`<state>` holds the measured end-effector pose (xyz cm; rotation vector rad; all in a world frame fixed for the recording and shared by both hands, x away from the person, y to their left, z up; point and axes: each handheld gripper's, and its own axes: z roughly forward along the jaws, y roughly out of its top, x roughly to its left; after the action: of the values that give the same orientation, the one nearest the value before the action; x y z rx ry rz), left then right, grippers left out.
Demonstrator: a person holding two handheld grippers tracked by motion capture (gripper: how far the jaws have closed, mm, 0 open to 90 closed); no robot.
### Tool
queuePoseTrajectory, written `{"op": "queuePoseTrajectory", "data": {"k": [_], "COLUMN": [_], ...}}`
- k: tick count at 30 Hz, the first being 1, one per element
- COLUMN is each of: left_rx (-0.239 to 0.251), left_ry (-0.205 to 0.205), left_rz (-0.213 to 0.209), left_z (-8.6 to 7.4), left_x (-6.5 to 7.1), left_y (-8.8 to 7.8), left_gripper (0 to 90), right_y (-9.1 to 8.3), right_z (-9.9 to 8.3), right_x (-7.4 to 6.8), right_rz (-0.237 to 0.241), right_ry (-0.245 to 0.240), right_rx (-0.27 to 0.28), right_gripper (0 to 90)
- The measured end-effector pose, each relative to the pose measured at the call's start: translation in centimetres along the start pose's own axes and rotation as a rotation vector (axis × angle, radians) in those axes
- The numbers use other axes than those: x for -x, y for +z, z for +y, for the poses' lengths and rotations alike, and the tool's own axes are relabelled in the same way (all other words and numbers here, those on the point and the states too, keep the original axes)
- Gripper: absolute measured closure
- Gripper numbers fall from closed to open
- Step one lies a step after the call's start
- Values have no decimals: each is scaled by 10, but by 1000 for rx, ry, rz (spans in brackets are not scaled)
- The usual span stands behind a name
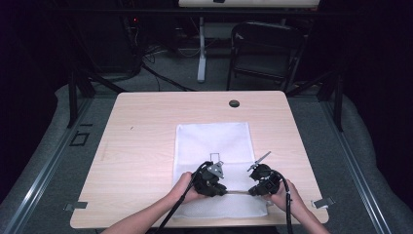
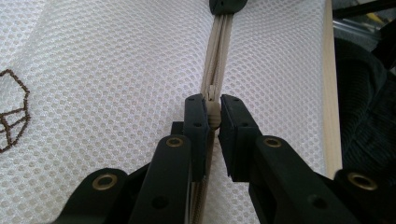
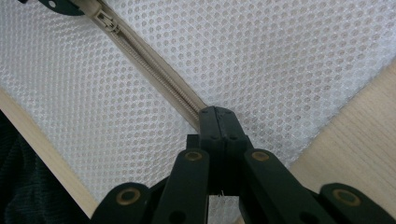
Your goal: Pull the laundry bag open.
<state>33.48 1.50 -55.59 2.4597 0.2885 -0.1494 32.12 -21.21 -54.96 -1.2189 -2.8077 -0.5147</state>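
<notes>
A white mesh bag [image 1: 213,141] lies flat on the wooden table [image 1: 141,146], with a beige zipper [image 1: 237,192] running across its near end. In the left gripper view my left gripper [image 2: 213,105] is shut on the zipper's small beige pull [image 2: 214,120], with the zipper [image 2: 215,51] running away from it. My right gripper [image 3: 215,113] is shut on the zipper tape [image 3: 159,70] near the bag's edge, and the slider [image 3: 106,21] sits farther along. In the high view the left gripper [image 1: 225,191] and right gripper [image 1: 251,191] face each other along the zipper.
A brown stitched mark [image 2: 11,116] sits on the mesh to one side. The table's front edge [image 3: 51,163] runs close behind the bag. A cable hole [image 1: 234,103] is at the table's far side, and a black folding chair [image 1: 265,48] stands beyond it.
</notes>
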Motion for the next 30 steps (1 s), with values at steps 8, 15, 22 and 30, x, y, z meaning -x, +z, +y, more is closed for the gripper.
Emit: {"op": "queuePoseTrajectory", "data": {"k": [8, 15, 22, 30], "left_rx": [7, 5, 7, -3], "left_ry": [-6, -13, -13, -5], "left_rz": [-16, -13, -6, 9], "left_z": [-1, 0, -3, -5], "left_x": [-1, -1, -1, -1], "left_y": [1, 1, -4, -9], "left_gripper": [814, 814, 815, 815], "right_y": [1, 0, 0, 0], "right_z": [-1, 0, 0, 0], "right_x": [-1, -1, -1, -1], "right_rz": [0, -8, -7, -8], "right_ry": [-16, -25, -28, -29], "right_rx": [13, 1, -1, -1], "right_gripper": [900, 900, 900, 900]}}
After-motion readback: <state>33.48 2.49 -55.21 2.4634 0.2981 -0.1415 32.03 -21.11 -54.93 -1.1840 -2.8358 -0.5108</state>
